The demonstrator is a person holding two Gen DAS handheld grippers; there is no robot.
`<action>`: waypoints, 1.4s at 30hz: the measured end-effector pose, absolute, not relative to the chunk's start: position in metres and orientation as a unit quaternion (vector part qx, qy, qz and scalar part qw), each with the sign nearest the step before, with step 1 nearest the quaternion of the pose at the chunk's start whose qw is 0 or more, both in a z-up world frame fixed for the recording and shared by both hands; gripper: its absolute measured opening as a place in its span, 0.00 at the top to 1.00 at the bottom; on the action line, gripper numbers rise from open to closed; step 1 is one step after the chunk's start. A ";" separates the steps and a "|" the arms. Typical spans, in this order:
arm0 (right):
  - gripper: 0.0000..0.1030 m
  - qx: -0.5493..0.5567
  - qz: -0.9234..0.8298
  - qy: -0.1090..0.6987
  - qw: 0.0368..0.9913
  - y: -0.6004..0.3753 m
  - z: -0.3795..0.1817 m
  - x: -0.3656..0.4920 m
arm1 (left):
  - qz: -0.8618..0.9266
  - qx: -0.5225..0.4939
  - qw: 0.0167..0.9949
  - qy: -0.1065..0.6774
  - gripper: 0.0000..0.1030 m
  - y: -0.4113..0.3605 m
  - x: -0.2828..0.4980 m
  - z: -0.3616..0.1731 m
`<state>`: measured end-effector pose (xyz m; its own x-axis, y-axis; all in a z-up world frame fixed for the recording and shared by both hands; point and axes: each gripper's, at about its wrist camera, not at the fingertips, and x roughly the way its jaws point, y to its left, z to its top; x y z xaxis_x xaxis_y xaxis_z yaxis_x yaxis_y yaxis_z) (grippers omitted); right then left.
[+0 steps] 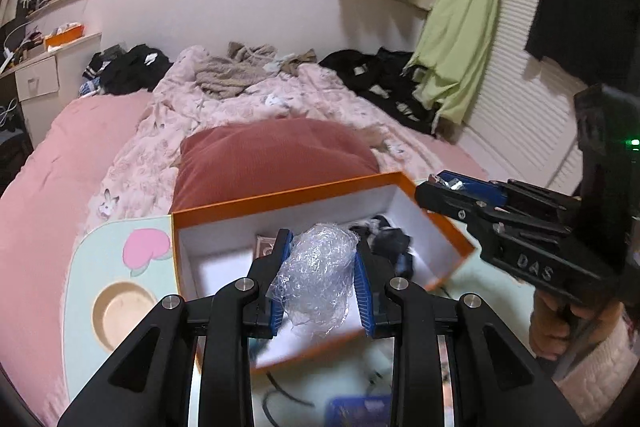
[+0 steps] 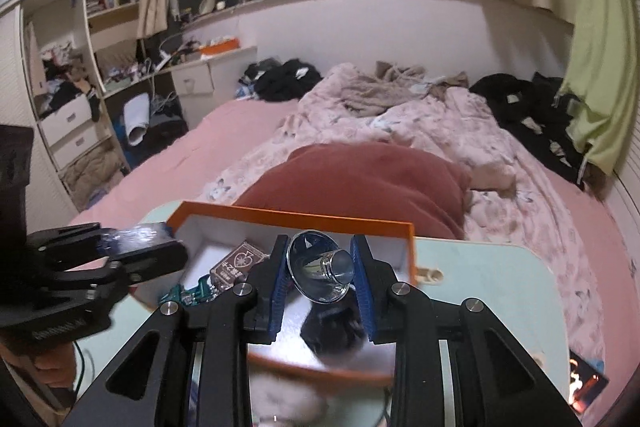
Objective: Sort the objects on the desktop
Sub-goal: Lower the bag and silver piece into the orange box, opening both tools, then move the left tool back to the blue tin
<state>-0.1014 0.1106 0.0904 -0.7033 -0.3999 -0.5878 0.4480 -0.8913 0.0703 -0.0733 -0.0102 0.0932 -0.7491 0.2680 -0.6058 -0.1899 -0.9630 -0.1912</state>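
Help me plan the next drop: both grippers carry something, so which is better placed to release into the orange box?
Probably left: the left gripper holds crumpled plastic over the orange box; the right gripper holds its shiny metal piece above the box too.

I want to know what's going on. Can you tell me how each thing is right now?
Left tongs: shut on crumpled plastic wrap.
Right tongs: shut on shiny metal funnel.
Orange box: open, no lid, things inside.
Card pack: lying in the box.
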 end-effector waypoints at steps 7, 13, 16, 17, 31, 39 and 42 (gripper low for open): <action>0.32 0.319 -0.920 0.054 0.222 0.104 0.066 -0.111 | 0.927 -0.354 0.095 -0.077 0.36 -0.016 -0.087 0.067; 0.25 0.309 -0.925 0.033 0.219 0.117 0.071 -0.100 | 0.932 -0.339 0.102 -0.077 0.34 -0.018 -0.077 0.074; 0.18 0.300 -0.929 0.026 0.215 0.128 0.077 -0.085 | 0.934 -0.333 0.105 -0.081 0.30 -0.019 -0.062 0.081; 0.16 0.296 -0.931 0.026 0.212 0.132 0.078 -0.078 | 0.934 -0.332 0.106 -0.080 0.30 -0.019 -0.057 0.082; 0.14 0.392 -0.914 0.014 0.101 0.205 0.012 -0.011 | 0.910 -0.411 0.061 -0.010 0.30 -0.022 0.020 0.030; 0.06 0.404 -0.911 0.039 0.070 0.210 -0.005 -0.003 | 0.898 -0.426 0.072 -0.084 0.12 -0.044 0.016 0.012; 0.06 0.404 -0.911 0.037 0.070 0.210 -0.005 -0.002 | 0.901 -0.419 0.068 -0.084 0.12 -0.043 0.019 0.013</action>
<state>-0.0020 0.2100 -0.0049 -0.6639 -0.0981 -0.7413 0.1579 -0.9874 -0.0107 0.0193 -0.0430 0.0135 -0.6388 0.1938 -0.7445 -0.0527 -0.9765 -0.2090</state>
